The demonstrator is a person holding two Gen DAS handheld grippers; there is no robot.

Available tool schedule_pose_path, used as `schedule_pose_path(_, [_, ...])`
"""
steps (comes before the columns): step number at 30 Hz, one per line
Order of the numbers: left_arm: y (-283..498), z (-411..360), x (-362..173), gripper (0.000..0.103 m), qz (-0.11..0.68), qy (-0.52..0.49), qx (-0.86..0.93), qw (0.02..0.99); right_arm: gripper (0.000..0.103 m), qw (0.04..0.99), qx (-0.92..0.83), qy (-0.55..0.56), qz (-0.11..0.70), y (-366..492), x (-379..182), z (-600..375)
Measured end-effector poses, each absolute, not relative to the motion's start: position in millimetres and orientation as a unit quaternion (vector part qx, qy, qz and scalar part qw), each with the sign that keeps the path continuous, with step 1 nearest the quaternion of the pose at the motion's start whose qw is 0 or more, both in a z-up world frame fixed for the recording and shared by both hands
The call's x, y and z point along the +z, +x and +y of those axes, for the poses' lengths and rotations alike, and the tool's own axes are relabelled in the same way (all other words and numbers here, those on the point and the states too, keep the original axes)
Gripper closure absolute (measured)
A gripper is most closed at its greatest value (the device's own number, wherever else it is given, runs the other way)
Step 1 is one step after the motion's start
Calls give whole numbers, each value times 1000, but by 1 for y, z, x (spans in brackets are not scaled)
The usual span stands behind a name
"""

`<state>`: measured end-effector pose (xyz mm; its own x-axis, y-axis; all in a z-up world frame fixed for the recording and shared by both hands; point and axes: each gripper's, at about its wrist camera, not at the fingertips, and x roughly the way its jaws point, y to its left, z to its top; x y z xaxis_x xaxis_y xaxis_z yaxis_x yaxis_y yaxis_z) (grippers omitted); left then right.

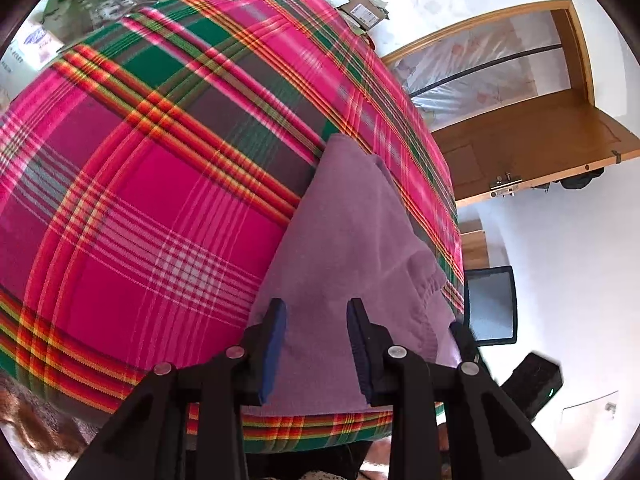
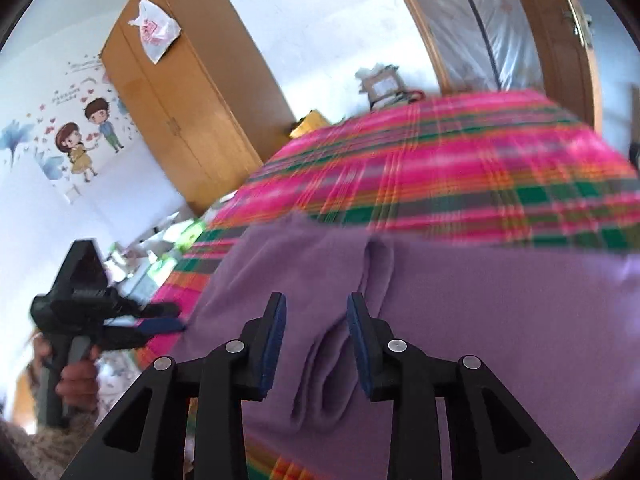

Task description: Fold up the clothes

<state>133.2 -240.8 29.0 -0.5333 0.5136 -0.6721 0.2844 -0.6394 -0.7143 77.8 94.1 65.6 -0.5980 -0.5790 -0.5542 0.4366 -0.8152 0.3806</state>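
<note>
Purple garment (image 1: 352, 240) on plaid sheet (image 1: 140, 184), wardrobe (image 2: 188, 100) beyond

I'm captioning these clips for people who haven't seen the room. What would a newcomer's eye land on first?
First, the bright pink, green and orange plaid cloth covering the whole surface and filling most of the left wrist view. Next, the soft purple knitted garment lying on it at the near edge, with a raised fold between the right gripper's open fingers. The cartoon couple wall sticker stands out at far left, beside a wooden wardrobe.
</note>
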Motion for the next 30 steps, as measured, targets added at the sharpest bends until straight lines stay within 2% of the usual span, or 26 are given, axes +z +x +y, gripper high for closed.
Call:
schedule_pose_path(7, [111, -237, 38, 71, -400, -471, 783, 70, 70, 286, -876, 369, -118, 32, 57, 88])
schedule_pose_path(13, [75, -229, 53, 71, -362, -466, 804, 78, 70, 308, -845, 400, -174, 5, 40, 87])
schedule_pose_path(14, [69, -229, 54, 71, -360, -466, 805, 73, 72, 306, -843, 404, -179, 3, 37, 88])
schedule_pose_path(15, [64, -228, 55, 71, -356, -467, 806, 69, 83, 305, -843, 405, -180, 2, 36, 88])
schedule_pose_path(16, [58, -225, 55, 71, -344, -468, 811, 69, 90, 308, -843, 401, -184, 3, 37, 90])
schedule_pose_path(18, [47, -220, 51, 71, -327, -479, 812, 68, 94, 315, -843, 391, -193, 5, 39, 95])
schedule_pose_path(21, [35, -220, 41, 71, -331, -492, 803, 66, 95, 314, -847, 377, -204, 9, 43, 101])
schedule_pose_path(23, [28, -221, 35, 71, -335, -497, 798, 67, 95, 305, -856, 375, -184, 9, 44, 100])
schedule_pose_path(30, [27, -228, 27, 71, -356, -492, 791, 76, 95, 275, -848, 418, -176, -3, 20, 98])
